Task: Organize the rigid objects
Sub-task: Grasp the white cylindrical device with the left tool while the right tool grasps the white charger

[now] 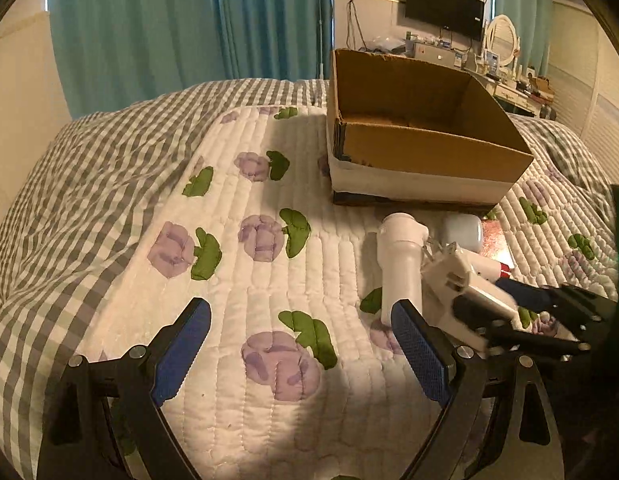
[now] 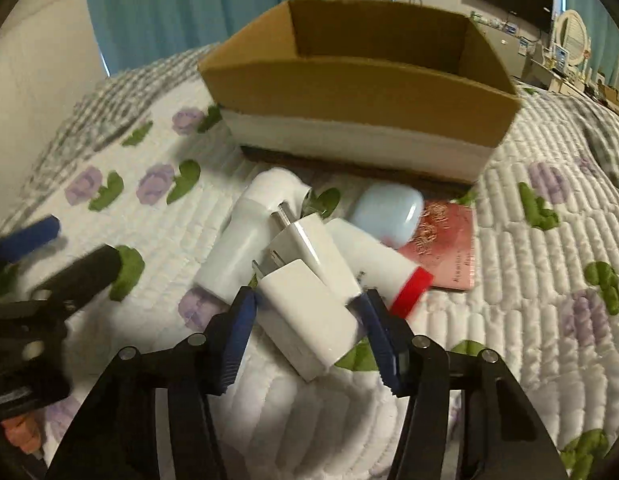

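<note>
Where right gripper (image 2: 307,306) clamps: white sq. plug (image 2: 309,312), 2 prongs.

A white quilt (image 1: 245,280) printed with purple flowers fills the lower frame over a grey checked blanket (image 1: 89,160). Teal curtains (image 1: 169,20) hang upper left; a dark television (image 1: 443,6) and oval mirror (image 1: 501,36) sit upper right.
</note>
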Demonstrator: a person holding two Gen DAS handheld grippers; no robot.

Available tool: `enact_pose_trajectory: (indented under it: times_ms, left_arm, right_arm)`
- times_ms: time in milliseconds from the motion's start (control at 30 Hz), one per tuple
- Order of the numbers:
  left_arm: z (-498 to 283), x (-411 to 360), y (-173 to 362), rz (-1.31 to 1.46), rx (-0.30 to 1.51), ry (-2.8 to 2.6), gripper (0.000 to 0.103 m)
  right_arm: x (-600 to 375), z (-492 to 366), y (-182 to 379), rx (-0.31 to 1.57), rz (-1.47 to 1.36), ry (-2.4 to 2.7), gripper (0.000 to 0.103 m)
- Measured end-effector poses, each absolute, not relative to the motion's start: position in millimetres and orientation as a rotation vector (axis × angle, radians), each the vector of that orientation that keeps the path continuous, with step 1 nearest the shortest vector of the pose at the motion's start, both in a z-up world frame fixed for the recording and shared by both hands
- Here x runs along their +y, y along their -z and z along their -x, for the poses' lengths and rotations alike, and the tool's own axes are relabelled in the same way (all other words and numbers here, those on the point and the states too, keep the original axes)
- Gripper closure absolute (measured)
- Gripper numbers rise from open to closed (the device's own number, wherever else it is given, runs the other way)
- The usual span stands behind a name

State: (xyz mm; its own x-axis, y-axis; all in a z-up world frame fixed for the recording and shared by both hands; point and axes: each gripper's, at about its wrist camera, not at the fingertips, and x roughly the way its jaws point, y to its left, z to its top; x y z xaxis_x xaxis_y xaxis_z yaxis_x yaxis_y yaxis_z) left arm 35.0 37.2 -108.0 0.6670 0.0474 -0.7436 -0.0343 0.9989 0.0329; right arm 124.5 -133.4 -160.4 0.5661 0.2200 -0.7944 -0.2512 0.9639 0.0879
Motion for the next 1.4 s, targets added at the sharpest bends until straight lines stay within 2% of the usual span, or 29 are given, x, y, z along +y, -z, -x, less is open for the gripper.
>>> enact_pose_trajectory:
  times_ms: [167,367,633,667,700,800,967,1033,1100,1400]
  left_arm:
    - [-40,28,106,-0.042,0.846,-0.059,0.01]
    - [-48,4,105,-0.075,0.862,-0.036,0.01]
    - [-79,-11,121,-0.04,0.921,-0.012,0.012]
    - [-82,-14,124,-0.043,0.928,-0.005,0.015]
    - [-85,-17,129,-0.051,0.937,-0.008,0.022]
    - [-93,-19,140,-0.057,0.974,-0.005,0.032]
    - [-108,-21,152,-0.028,1.026,0.037,0.037]
    - [-116,-19,156,-0.014,1.041,0.048,0.046]
    - [-123,-18,160,0.028,1.07,0.089,0.068]
    - [-97,-11,132,0.041,1.0,0.097,0.07]
  right_arm:
    - [-148,-119,146,0.927,-0.005,-0.3,0.064]
    - [-161,-109,122,0.871,0.023,-0.298,0.075]
    - [-205,-117,107,0.833,-0.058,-0.243,0.075]
    - [-209,-119,107,0.83,-0.066,-0.233,0.075]
    - [-212,-120,107,0.829,-0.067,-0.224,0.075]
    - [-216,-123,109,0.83,-0.059,-0.207,0.075]
    - [-217,-128,115,0.847,-0.063,-0.209,0.075]
    - [-217,-129,117,0.851,-0.066,-0.207,0.075]
    - [-218,-130,119,0.856,-0.065,-0.204,0.075]
    - [-216,-121,108,0.801,-0.046,-0.176,0.075]
